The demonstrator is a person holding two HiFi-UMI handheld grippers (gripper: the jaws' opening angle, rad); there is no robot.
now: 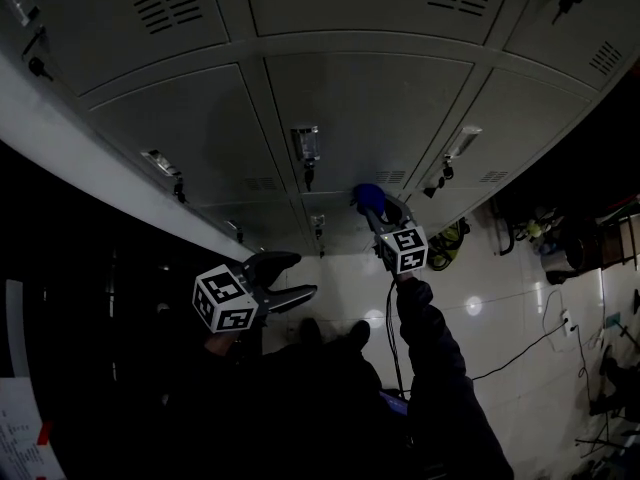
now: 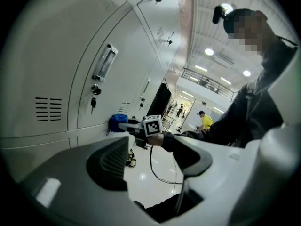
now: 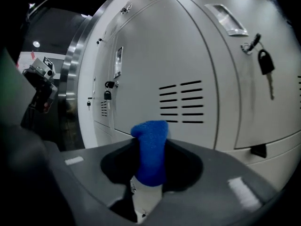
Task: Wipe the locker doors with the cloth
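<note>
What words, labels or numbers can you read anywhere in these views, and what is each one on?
No text can be read in any view.
Sheet at the lower left of the head view: lines of print, too small and dark to read.
Label holder on a locker door: no writing legible.

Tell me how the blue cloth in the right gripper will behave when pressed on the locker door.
The blue cloth is probably soft: it bunches into a wad where the right gripper pinches it, so it should flatten against the locker door. It looks light, standing above the jaws without sagging. Its fuzzy surface likely grips rather than slips.
</note>
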